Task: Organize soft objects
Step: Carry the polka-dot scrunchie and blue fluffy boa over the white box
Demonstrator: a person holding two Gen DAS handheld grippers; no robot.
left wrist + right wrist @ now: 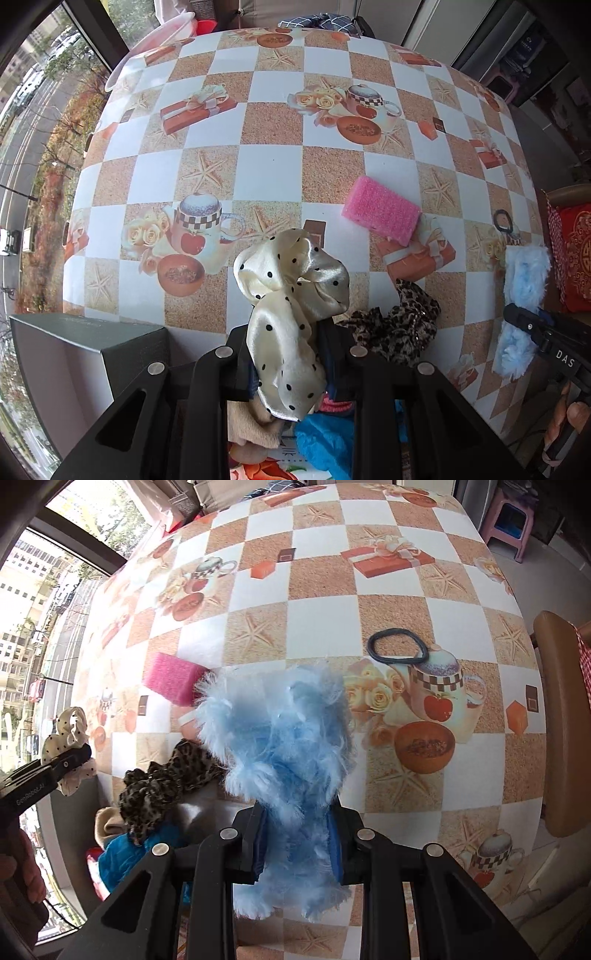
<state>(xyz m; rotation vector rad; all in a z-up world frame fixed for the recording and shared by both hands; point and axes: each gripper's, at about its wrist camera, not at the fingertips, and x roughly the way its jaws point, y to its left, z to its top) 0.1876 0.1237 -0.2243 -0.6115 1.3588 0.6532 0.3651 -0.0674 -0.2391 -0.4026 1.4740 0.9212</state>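
My left gripper [286, 343] is shut on a cream satin scrunchie with black dots [291, 291], held above an open box [55, 354] with soft items in it: a beige cloth [251, 424] and a blue cloth [325, 439]. A leopard-print scrunchie [399, 325] lies draped at the box's right edge. My right gripper [297, 834] is shut on a fluffy light-blue scrunchie [284, 738], held above the table. The left gripper with the cream scrunchie [66, 738] shows at the left of the right wrist view.
A pink sponge [380, 210] lies on the checked tablecloth [273, 155] beyond the box; it also shows in the right wrist view [171, 677]. A dark hair tie [397, 646] lies further right. A chair [557, 720] stands at the table's right edge.
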